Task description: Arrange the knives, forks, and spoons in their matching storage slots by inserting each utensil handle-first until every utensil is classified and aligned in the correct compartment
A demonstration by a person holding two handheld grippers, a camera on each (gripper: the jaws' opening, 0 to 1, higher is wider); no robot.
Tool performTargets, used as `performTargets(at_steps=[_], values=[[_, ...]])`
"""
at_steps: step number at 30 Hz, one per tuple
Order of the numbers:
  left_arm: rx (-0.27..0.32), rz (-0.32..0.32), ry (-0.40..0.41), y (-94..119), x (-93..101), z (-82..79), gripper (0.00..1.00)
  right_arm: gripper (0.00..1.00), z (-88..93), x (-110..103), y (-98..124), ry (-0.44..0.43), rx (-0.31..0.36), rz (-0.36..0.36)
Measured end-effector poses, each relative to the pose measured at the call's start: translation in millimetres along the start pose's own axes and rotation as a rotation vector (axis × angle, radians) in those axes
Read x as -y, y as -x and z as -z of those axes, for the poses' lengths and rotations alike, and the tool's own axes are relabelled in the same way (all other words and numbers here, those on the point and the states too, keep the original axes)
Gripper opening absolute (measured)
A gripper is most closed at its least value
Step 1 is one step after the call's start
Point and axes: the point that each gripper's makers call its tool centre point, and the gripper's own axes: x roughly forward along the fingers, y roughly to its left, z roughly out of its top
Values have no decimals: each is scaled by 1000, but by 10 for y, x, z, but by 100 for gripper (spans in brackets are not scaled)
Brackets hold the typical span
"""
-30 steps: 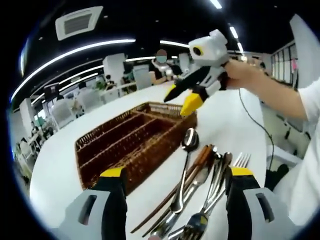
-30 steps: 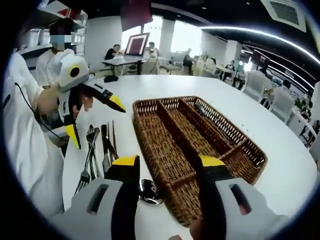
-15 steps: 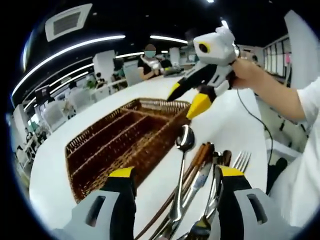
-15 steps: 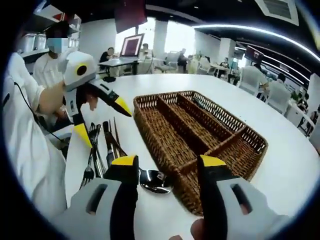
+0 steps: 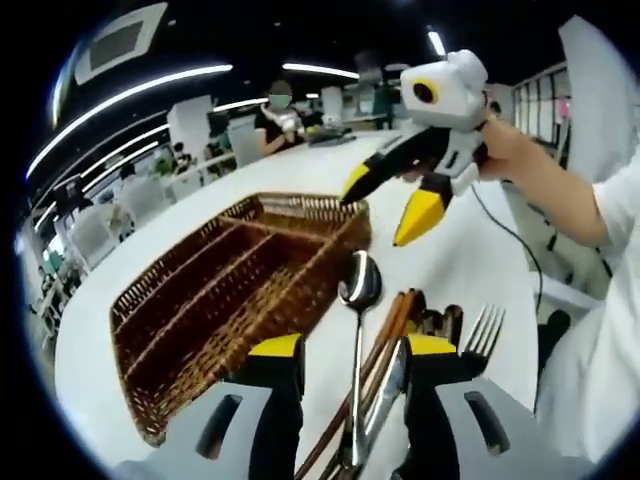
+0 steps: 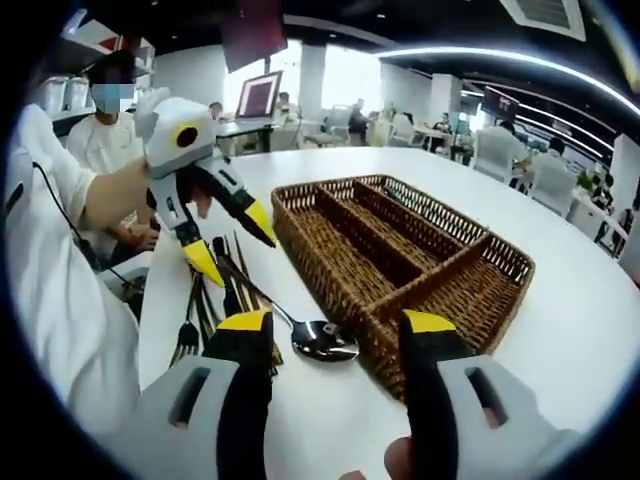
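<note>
Lying on a white table (image 5: 470, 250), a brown wicker tray (image 5: 240, 290) w/ long slots divided by woven walls occupies the centre-left of the left gripper view and the centre-right of the right gripper view (image 6: 400, 260); its slots look bare where visible. Just right of the tray in the left gripper view sits a loose bunch of utensils: a polished steel spoon (image 5: 358, 300) w/ bowl toward frame centre and handle running down betw. the jaws, brown chopstick-like sticks (image 5: 385, 335) beside it, and a steel fork (image 5: 484, 330) at lower right, tines up-frame. In the right gripper view the spoon (image 6: 322, 341) rests bowl-first close by the tray's near wall, lower centre, w/ forks (image 6: 190, 330) and dark handles fanned to the left. Left gripper (image 5: 348, 352): yellow-tipped jaws spread, straddling the spoon handle and sticks, not visibly pinching; seen also at upper left of the right gripper view (image 6: 232, 244), jaws apart over the bunch. Right gripper (image 6: 335, 323): jaws spread, nothing betw. them; at upper right of the left gripper view (image 5: 385, 205) it hangs above the tray's far corner, held by a hand (image 5: 500, 150).
</note>
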Motion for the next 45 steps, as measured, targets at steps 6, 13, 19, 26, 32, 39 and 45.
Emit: performTargets(at_steps=[6,13,19,26,32,39,45], values=[[-35,18,-3,-137,9,13,29,52,51,-19,19,-6,-1,1],[-83,54,10,-271,27,55,21,53,128,-18,33,-13,-10,2],[-122,75,-1,-357,42,89,17,52,156,7,50,-16,-14,3],[-156,96,-3,-429,33,111,14,52,169,37,41,-16,-20,-5],[-196,115,-19,-485,46,156,10,52,193,49,35,-18,-23,-9],[-224,130,-22,-518,36,174,7,52,223,91,29,-22,-26,-10],[-231,149,-27,-540,63,177,5,52,236,111,24,-24,-27,-13]])
